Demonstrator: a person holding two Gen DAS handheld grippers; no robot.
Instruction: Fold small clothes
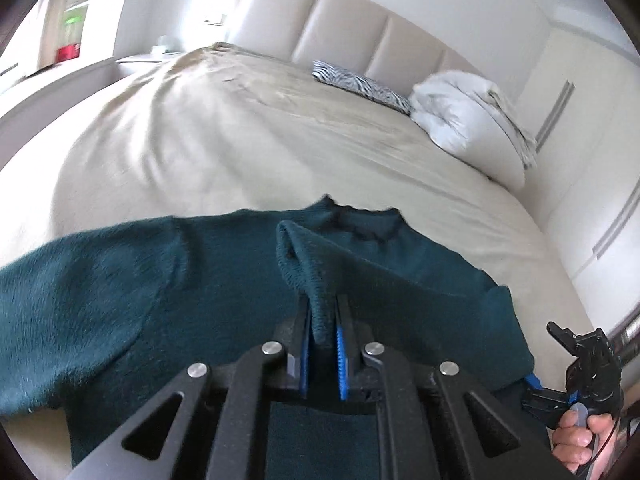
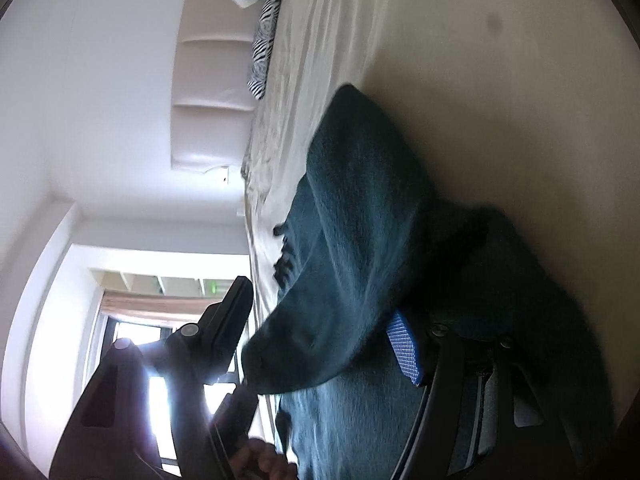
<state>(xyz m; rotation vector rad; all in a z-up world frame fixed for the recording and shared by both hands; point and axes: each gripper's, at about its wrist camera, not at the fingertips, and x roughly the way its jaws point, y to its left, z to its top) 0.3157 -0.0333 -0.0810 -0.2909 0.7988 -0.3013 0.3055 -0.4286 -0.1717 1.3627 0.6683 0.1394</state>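
A dark teal fuzzy sweater (image 1: 120,280) lies spread on the beige bed (image 1: 240,140). My left gripper (image 1: 322,320) is shut on a raised fold of it near the collar, the fabric pinched between the blue pads. At the sweater's right edge a hand holds my right gripper (image 1: 543,354). In the right wrist view, which is turned on its side, my right gripper (image 2: 320,304) has its jaws wide apart with a bulge of the sweater (image 2: 352,240) between them. The blue pad (image 2: 404,348) rests against the cloth, while the other finger (image 2: 236,308) stands off it.
A zebra-print pillow (image 1: 360,84) and a bundled white duvet (image 1: 460,116) lie at the padded headboard (image 1: 340,20). White wardrobe doors (image 1: 580,120) stand to the right of the bed. Bare beige sheet stretches beyond the sweater. A window (image 2: 132,344) is bright behind the right gripper.
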